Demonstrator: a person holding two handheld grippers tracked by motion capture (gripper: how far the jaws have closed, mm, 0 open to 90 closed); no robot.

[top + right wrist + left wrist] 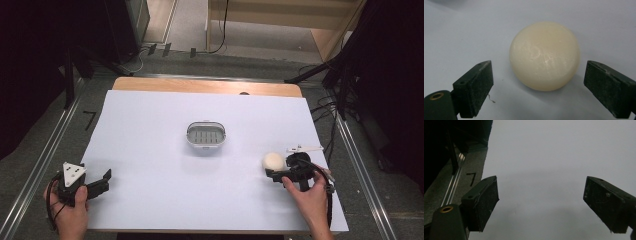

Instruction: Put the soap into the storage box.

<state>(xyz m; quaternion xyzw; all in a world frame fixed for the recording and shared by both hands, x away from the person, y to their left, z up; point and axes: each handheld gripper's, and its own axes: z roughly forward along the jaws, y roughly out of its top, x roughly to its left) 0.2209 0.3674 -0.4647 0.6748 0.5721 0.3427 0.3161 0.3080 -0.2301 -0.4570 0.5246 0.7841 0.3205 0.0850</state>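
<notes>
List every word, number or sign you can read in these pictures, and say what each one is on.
"7": a single black mark shaped like a 7, on the grey floor left of the table; mark at and.
Nothing readable on the round cream soap, the soap dish or the white sheet.

a wide stretch of bare white sheet [150, 150] lies open between the left gripper [102, 181] at the near left edge and the soap dish [206, 134] at the centre, with nothing standing in that lane. the dish is the lone obstacle mid-table; open sheet runs round it on all sides. near the right edge, a round cream soap [273, 161] sits just ahead of the right gripper [270, 172], whose jaws stand wide, one to each side of it and clear of it in the right gripper view [537, 80]. the soap [545, 55] blocks a straight push forward. a small white piece [304, 148] lies just beyond, by the table's right edge.
</notes>
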